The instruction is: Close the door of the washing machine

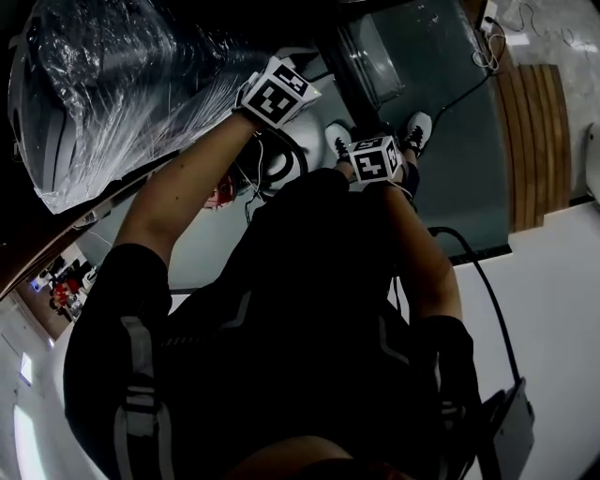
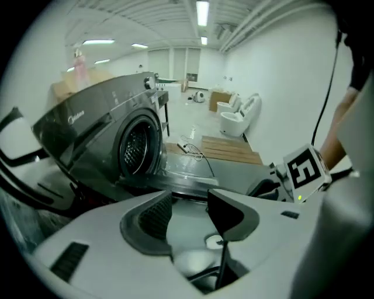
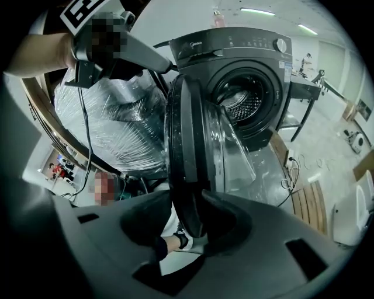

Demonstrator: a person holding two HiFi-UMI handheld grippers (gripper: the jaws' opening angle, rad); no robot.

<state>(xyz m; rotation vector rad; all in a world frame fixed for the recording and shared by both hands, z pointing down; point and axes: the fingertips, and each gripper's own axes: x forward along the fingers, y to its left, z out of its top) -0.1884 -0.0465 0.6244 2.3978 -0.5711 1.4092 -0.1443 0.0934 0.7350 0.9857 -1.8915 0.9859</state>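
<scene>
**Pale hall, grey floor (image 2: 196, 121): washer door (image 3: 186, 140) wide open, right tongs (image 3: 188, 225) astride its rim**

Nearest, in the right gripper view: right tongs with jaws spread wide, straddling the lower rim of the door. Right jaw hard by the rim, contact not clear. Left jaw well off it, with a shoe (image 3: 177, 239) and pale floor showing in the gap. No clamp on the rim.

Left tongs (image 2: 187, 213): jaws apart as well, with nothing between them but floor far below. In the head view, held up left of the right tongs at the end of a bare forearm, marker cube (image 1: 277, 94) facing the camera.

Next out, the door itself: swung clear of the washing machine (image 3: 245, 70) and edge-on to the right tongs. Dark ring, with a clear glass bowl bulging toward the drum (image 3: 242, 102). Attached at the left of the drum opening as that view shows it.

Left of the machine in the same view: bulky thing wrapped in clear plastic film (image 3: 111, 117).

Beyond the machine, in the left gripper view: wooden boards (image 2: 231, 150) flat on the floor, with a loose cable (image 2: 193, 147) just beside them.

Farther back: white fixtures (image 2: 238, 114) against the right-hand wall.

Overhead and farthest: strip lights (image 2: 202, 11) running down the ceiling.
</scene>
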